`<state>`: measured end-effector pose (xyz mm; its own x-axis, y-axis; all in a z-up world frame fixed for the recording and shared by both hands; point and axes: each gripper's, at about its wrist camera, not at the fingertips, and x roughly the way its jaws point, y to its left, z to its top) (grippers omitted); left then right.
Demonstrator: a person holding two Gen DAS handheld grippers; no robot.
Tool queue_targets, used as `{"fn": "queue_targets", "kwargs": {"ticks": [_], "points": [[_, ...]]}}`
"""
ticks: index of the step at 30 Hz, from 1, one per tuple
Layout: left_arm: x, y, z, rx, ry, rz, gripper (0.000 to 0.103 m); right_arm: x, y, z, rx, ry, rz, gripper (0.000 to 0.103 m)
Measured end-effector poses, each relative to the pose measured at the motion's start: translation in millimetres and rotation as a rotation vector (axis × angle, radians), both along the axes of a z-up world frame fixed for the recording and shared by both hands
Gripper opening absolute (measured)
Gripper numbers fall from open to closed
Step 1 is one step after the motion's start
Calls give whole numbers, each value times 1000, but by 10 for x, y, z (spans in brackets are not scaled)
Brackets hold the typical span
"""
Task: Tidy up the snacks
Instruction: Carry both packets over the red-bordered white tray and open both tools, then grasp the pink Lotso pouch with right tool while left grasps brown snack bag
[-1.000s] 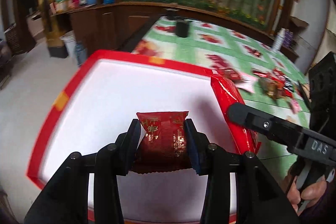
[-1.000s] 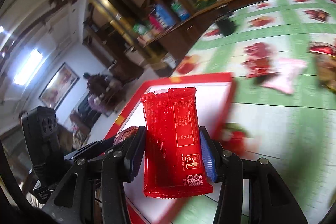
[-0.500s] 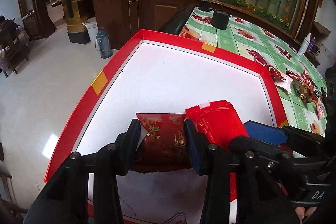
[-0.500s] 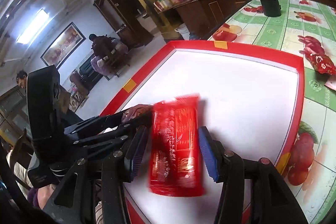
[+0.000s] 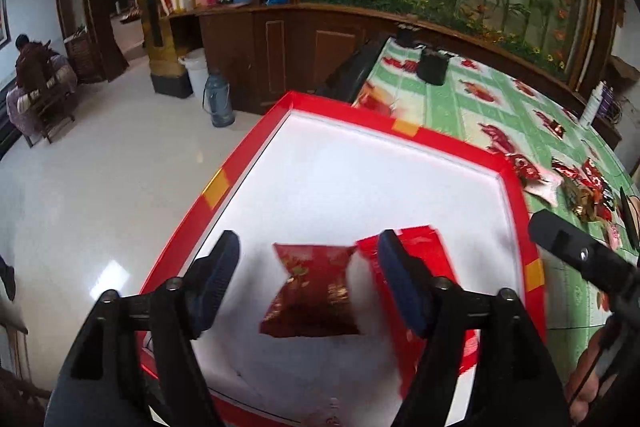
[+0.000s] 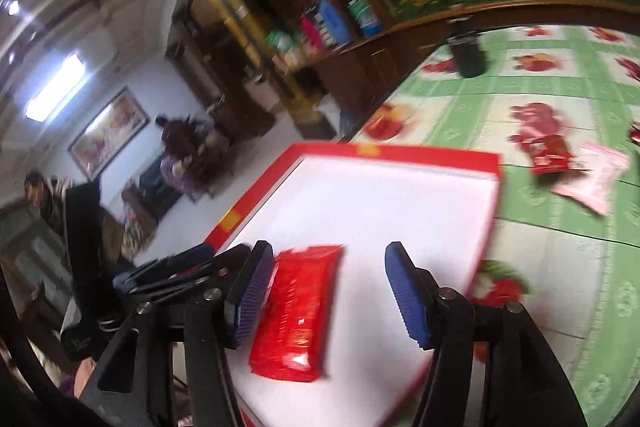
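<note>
**Both packets let go inside the red tray**

Since half a second ago both grippers have spread their jaws and the two packets they held now lie free on the white floor of the tray (image 5: pixel 256 143).

Left gripper (image 5: pixel 309 287) points forward and down over the near part of the tray, jaws wide and touching nothing. A dark red snack packet (image 5: pixel 314 293) lies between its fingers, clear of both pads. Just past the right-hand finger lies the bright red snack packet (image 5: pixel 426 267), partly covered by that finger.

Right gripper (image 6: pixel 328 297) is tilted, so the tray and table slant across its view; its jaws are also wide. That bright red packet (image 6: pixel 298 311) lies flat nearer its left finger, close beside the blue pad, though blur makes it hard to tell whether they touch.

Beyond the tray's far right rim, on the green patterned tablecloth (image 6: pixel 552 231), a red packet (image 6: pixel 548 149) and a pale pink packet (image 6: pixel 592 181) lie together. More wrappers further along are small and hard to tell apart. A black cup (image 5: pixel 432 71) stands far ahead.
</note>
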<state>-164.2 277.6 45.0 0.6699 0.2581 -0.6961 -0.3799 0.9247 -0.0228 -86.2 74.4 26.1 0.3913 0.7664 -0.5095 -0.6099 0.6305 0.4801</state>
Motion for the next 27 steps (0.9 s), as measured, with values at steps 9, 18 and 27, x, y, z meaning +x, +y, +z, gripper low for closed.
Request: {"fn": "queue_targets", "kwargs": {"ticks": [9, 18, 27], "points": [[218, -621, 143, 35, 11, -175, 77, 268, -1121, 46, -1, -9, -235, 66], [676, -1519, 304, 16, 40, -402, 77, 403, -2712, 97, -87, -55, -585, 79], [1439, -2359, 427, 7, 59, -504, 77, 657, -3064, -73, -238, 20, -590, 83]]}}
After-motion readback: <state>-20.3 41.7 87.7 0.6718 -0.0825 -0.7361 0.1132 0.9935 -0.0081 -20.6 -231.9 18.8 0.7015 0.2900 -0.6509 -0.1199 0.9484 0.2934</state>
